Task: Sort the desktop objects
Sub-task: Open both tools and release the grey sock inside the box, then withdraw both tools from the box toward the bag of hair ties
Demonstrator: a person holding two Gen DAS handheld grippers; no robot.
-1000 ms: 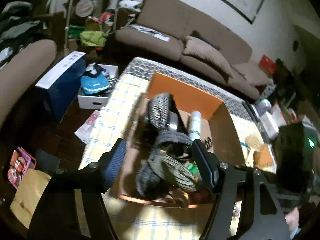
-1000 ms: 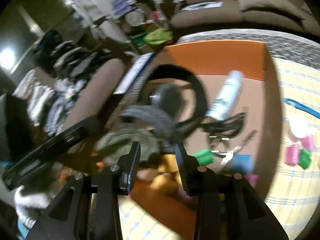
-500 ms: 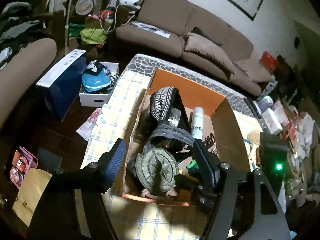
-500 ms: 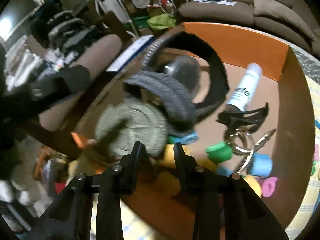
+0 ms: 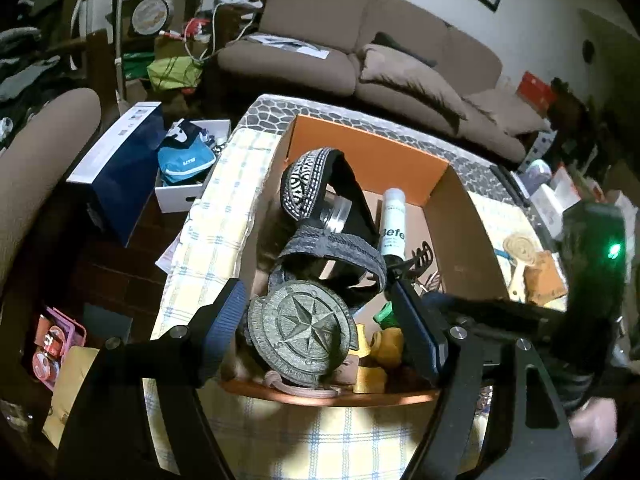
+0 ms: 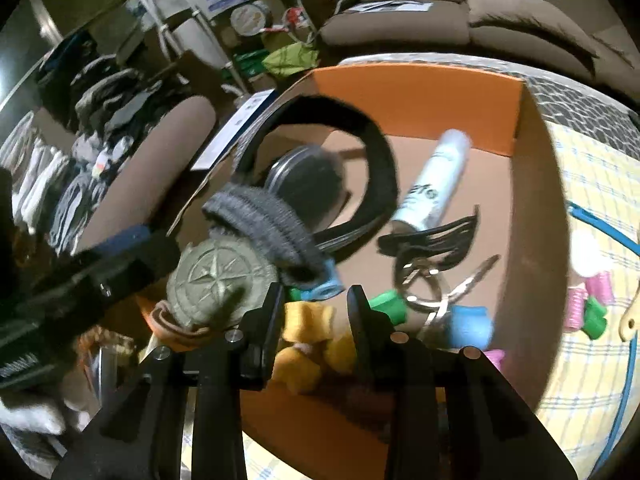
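Over an orange box (image 5: 370,158) on a checked cloth (image 5: 216,216), the left gripper (image 5: 320,320) straddles a compass-star buckle (image 5: 302,332), its jaws opening and clear of the disc, which sits in the box's 6 o'clock corner. At 3 o'clock of it, the right gripper (image 6: 316,312) hovers over yellow pieces (image 6: 308,318), jaws parted, grasping nothing; a white bottle (image 6: 436,184) lies at 12 o'clock

Matt cardboard box (image 5: 460,216) holds an embossed metal compass buckle (image 5: 302,330) (dull finish).
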